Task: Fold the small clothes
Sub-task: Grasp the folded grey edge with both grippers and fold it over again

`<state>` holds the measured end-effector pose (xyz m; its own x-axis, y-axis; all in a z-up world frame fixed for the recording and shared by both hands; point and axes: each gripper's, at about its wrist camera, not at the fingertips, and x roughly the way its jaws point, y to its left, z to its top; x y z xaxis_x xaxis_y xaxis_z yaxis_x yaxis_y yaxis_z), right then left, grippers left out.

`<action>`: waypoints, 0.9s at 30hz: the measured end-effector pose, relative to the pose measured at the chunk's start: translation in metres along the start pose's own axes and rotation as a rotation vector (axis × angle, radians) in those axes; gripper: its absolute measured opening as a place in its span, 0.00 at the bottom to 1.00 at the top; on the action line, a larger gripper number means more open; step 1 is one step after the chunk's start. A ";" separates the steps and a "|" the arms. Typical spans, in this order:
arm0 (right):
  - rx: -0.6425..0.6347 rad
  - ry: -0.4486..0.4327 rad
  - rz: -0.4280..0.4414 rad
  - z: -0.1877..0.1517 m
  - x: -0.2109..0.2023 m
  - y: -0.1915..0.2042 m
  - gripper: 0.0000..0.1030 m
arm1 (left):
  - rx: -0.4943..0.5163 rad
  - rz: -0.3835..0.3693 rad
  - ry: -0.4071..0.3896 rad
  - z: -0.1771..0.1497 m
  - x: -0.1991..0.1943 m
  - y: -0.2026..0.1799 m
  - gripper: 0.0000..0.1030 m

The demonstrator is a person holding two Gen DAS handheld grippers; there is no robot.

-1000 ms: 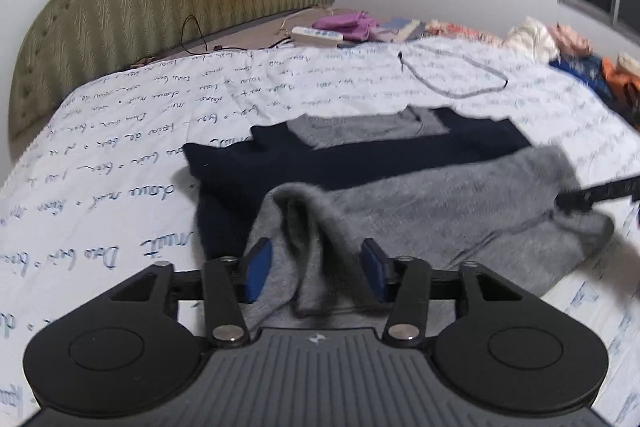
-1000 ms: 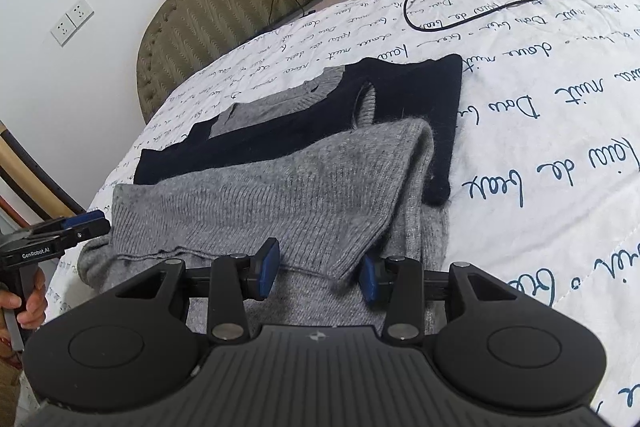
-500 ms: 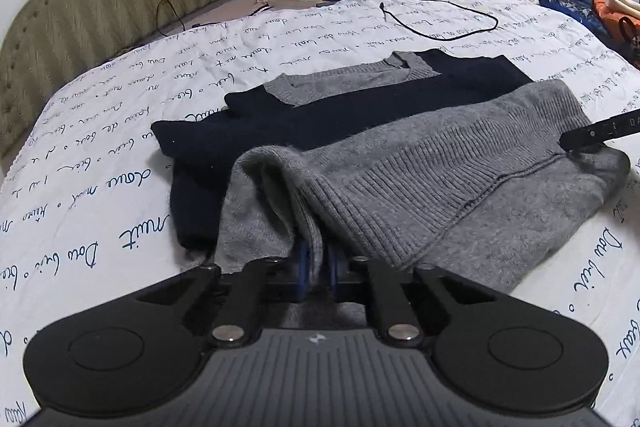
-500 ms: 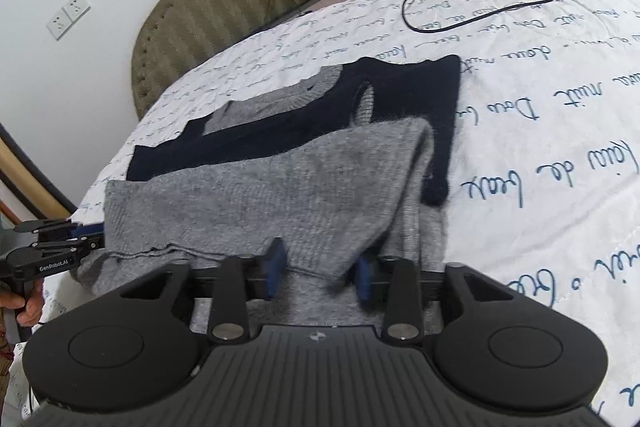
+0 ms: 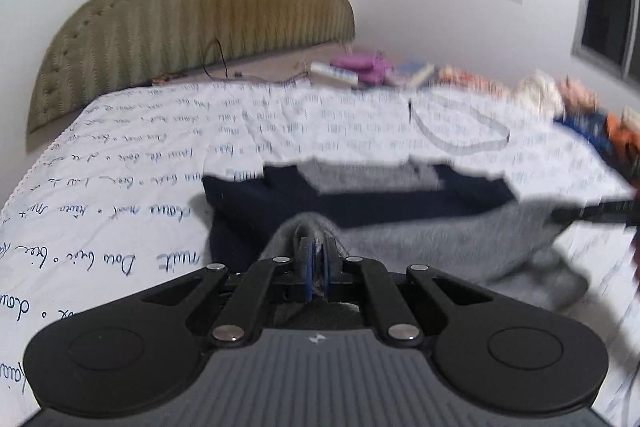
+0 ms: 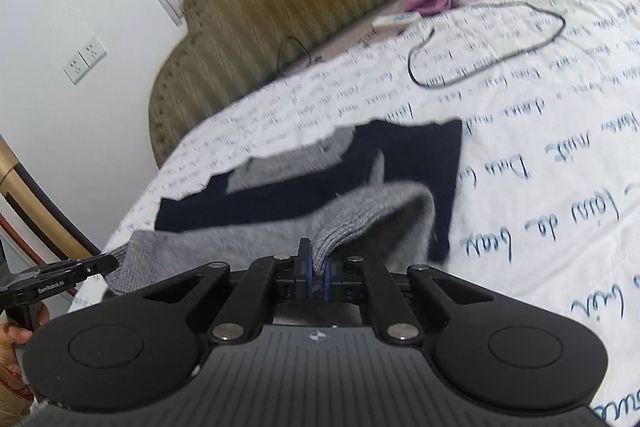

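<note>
A grey and navy knit sweater (image 5: 420, 235) lies on the bed, its grey hem part folded over the navy band. My left gripper (image 5: 316, 259) is shut on the grey hem's near left corner, which bunches up between the blue pads. In the right wrist view the same sweater (image 6: 304, 187) shows, and my right gripper (image 6: 318, 267) is shut on the ribbed grey hem at its near right corner, lifted off the bed. The left gripper (image 6: 108, 262) also shows at the left edge of the right wrist view, pinching the grey hem's far corner, with a hand below it.
The bed (image 5: 120, 155) has a white cover with blue handwriting. An olive padded headboard (image 5: 192, 23) stands behind. A black cable loop (image 6: 484, 47) lies beyond the sweater. A power strip (image 5: 334, 74), purple cloth (image 5: 360, 63) and a heap of clothes (image 5: 580, 107) line the far edge.
Both grippers went from open around the grey hem to shut on it. Both then rose, lifting the hem's corners off the bed; the left view is blurred from moving.
</note>
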<state>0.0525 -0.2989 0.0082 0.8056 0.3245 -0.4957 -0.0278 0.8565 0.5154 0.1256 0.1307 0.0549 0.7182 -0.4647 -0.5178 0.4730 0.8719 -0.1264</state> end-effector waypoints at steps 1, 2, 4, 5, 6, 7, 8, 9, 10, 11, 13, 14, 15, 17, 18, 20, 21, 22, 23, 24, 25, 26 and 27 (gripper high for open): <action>-0.001 -0.011 0.004 0.002 -0.002 0.001 0.08 | -0.038 -0.007 -0.025 0.005 -0.006 0.003 0.05; -0.001 -0.021 0.009 0.005 -0.003 0.003 0.08 | -0.073 -0.017 -0.049 0.009 -0.012 0.006 0.05; -0.004 -0.045 0.018 0.009 -0.008 0.007 0.08 | -0.140 -0.032 -0.107 0.016 -0.024 0.011 0.02; -0.009 -0.059 0.021 0.010 -0.011 0.009 0.08 | -0.167 -0.034 -0.134 0.020 -0.030 0.013 0.02; -0.016 -0.074 0.024 0.012 -0.013 0.011 0.08 | -0.184 -0.034 -0.157 0.024 -0.034 0.014 0.02; -0.024 -0.086 0.026 0.014 -0.015 0.014 0.08 | -0.197 -0.034 -0.177 0.027 -0.037 0.014 0.02; -0.029 -0.097 0.029 0.016 -0.017 0.016 0.08 | -0.206 -0.032 -0.190 0.031 -0.039 0.014 0.02; -0.032 -0.103 0.034 0.018 -0.018 0.018 0.08 | -0.200 -0.032 -0.188 0.034 -0.039 0.014 0.02; -0.034 -0.106 0.036 0.020 -0.018 0.019 0.08 | -0.189 -0.029 -0.177 0.036 -0.038 0.012 0.02; -0.033 -0.108 0.034 0.022 -0.018 0.020 0.08 | -0.187 -0.029 -0.154 0.036 -0.035 0.012 0.02; -0.027 -0.102 0.030 0.023 -0.015 0.019 0.08 | -0.208 -0.076 -0.044 0.033 -0.023 0.012 0.02; -0.024 -0.100 0.028 0.022 -0.015 0.019 0.08 | -0.225 -0.096 0.011 0.027 -0.016 0.013 0.02; -0.023 -0.096 0.026 0.021 -0.014 0.018 0.09 | -0.238 -0.107 0.059 0.021 -0.010 0.013 0.03; -0.025 -0.082 0.021 0.018 -0.012 0.017 0.09 | -0.249 -0.124 0.131 0.006 0.000 0.014 0.05; -0.022 -0.077 0.018 0.016 -0.011 0.015 0.09 | -0.254 -0.124 0.161 -0.003 0.006 0.014 0.06; -0.015 -0.060 0.016 0.012 -0.008 0.012 0.09 | -0.268 -0.127 0.218 -0.021 0.019 0.014 0.07; -0.010 -0.051 0.015 0.011 -0.006 0.011 0.09 | -0.279 -0.138 0.239 -0.027 0.025 0.015 0.07; -0.008 -0.045 0.015 0.009 -0.005 0.010 0.09 | -0.293 -0.146 0.255 -0.034 0.030 0.015 0.07; -0.006 -0.039 0.014 0.008 -0.004 0.010 0.09 | -0.307 -0.153 0.263 -0.040 0.034 0.016 0.07; -0.007 -0.034 0.014 0.006 -0.003 0.011 0.09 | -0.315 -0.155 0.268 -0.045 0.038 0.016 0.10; -0.008 -0.031 0.013 0.006 -0.002 0.011 0.09 | -0.316 -0.147 0.270 -0.049 0.041 0.014 0.16; -0.008 -0.029 0.014 0.005 -0.002 0.011 0.09 | -0.319 -0.132 0.262 -0.050 0.043 0.015 0.21; -0.009 -0.026 0.017 0.004 -0.002 0.012 0.09 | -0.324 -0.124 0.246 -0.050 0.044 0.015 0.34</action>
<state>0.0533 -0.2909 0.0185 0.8203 0.3286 -0.4681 -0.0468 0.8543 0.5177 0.1390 0.1313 -0.0124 0.5042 -0.5530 -0.6634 0.3354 0.8332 -0.4397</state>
